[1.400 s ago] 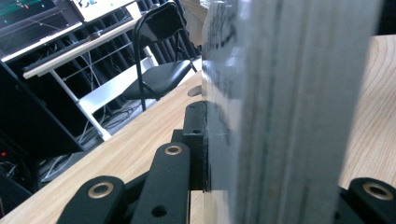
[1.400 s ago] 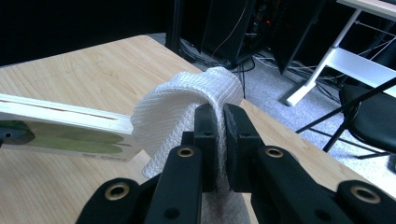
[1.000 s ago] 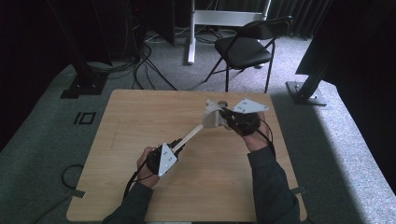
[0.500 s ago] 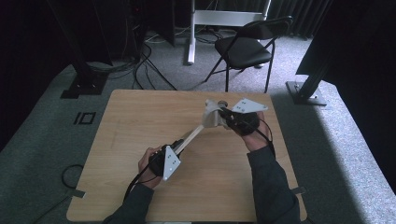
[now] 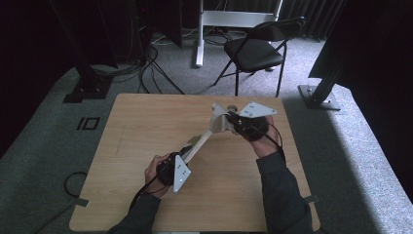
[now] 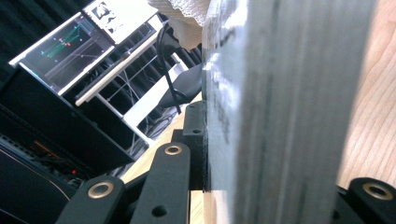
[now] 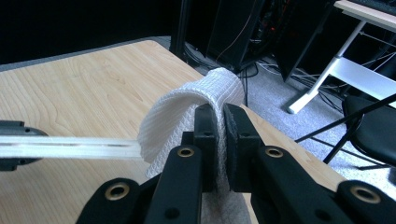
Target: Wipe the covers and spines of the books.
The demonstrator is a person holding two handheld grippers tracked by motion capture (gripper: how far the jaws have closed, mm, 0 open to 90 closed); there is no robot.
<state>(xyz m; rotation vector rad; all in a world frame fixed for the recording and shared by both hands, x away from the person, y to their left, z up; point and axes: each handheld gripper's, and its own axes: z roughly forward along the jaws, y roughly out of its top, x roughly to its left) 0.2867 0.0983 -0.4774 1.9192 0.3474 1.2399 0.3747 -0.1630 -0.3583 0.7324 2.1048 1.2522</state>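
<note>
spanning the middle of the table [image 5: 146,126], a pale wooden strip [image 5: 198,144] runs diagonally between both tools, well clear of every edge, with bare tabletop on all sides. left hand-held gripper [image 5: 181,156] sits near the person's side, jaws clamped on the strip's near end; the strip passes between them in the left gripper view [image 6: 280,112]. right hand-held gripper [image 5: 229,119] sits toward the far right, forearm angled inward, jaws pinched shut on a white cloth [image 7: 187,109] draped over the strip's far end [image 7: 70,147]. beyond the far edge stands a folding chair [image 5: 253,48] on grey carpet, beside a white stand [image 5: 219,19].
</note>
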